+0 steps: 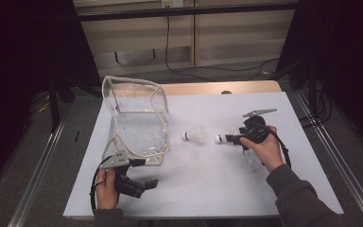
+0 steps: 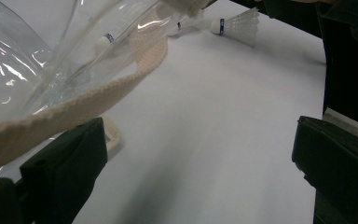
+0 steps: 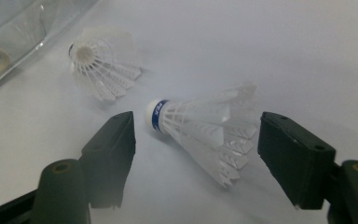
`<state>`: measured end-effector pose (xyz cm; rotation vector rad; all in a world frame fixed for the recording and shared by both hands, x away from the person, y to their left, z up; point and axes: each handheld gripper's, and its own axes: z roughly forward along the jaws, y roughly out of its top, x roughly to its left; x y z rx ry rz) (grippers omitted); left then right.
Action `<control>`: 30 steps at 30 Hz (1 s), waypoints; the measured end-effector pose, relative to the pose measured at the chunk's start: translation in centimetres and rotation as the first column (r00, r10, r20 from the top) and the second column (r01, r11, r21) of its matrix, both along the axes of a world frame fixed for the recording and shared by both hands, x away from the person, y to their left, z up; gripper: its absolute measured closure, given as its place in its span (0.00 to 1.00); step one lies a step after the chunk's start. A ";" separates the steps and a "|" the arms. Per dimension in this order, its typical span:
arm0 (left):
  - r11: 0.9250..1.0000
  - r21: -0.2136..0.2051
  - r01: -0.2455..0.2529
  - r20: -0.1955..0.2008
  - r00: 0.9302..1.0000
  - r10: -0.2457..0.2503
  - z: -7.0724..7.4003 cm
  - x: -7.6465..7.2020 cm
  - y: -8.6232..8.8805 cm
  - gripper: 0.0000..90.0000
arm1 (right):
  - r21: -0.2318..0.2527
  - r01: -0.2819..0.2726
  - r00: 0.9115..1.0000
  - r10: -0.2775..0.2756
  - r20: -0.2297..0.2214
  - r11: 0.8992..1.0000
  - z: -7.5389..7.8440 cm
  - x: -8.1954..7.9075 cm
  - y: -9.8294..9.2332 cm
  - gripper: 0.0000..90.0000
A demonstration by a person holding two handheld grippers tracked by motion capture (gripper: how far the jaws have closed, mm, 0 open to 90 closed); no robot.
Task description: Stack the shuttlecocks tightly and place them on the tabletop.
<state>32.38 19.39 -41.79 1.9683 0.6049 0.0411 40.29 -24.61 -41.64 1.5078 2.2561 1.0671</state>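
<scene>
Right gripper [image 3: 196,135] sitting low over the table [image 1: 217,184], jaws apart, one shuttlecock [image 3: 200,130] lying on its side right between them. Pads not touching it, gap on both sides, so nothing gripped. Cork end with the blue band aimed at the left-hand jaw in the right gripper view, skirt toward the other one. Same gripper [image 1: 224,139] out on the right half of the table in the high view, pointing left toward the bag.

Second shuttlecock [image 1: 194,135] just beyond it, near but apart, lying between the first one and the bag [image 1: 134,118]. Open skirt facing the camera in the right gripper view [image 3: 100,65].

Bag is clear plastic with pale trim, standing on the left side of the table, mouth slumped open.

Left gripper [image 1: 139,182] near the front left corner, just by the bag's front edge, jaws wide apart too. Bag's webbing strap [image 2: 74,105] draped across above the left-hand jaw in the left gripper view, not pinched by anything.
</scene>
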 end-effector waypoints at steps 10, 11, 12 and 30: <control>1.000 -0.003 0.000 0.000 1.000 0.000 0.0 0.0 0.0 0.04 | 0.002 -0.034 0.999 0.034 -0.030 0.999 -0.4 0.1 0.4 0.52; 1.000 -0.002 0.000 0.000 1.000 0.000 0.0 0.0 0.0 0.04 | 0.005 -0.040 0.999 0.040 -0.029 0.999 -0.4 0.2 0.4 0.54; 1.000 -0.002 0.000 0.000 1.000 0.000 0.0 0.0 0.0 0.04 | 0.004 -0.040 0.999 0.040 -0.030 0.999 -0.4 0.2 0.4 0.55; 1.000 -0.002 -0.001 0.002 1.000 0.001 0.0 0.0 0.0 0.04 | 0.021 -0.104 0.994 0.105 -0.023 0.994 -0.1 0.0 0.9 0.85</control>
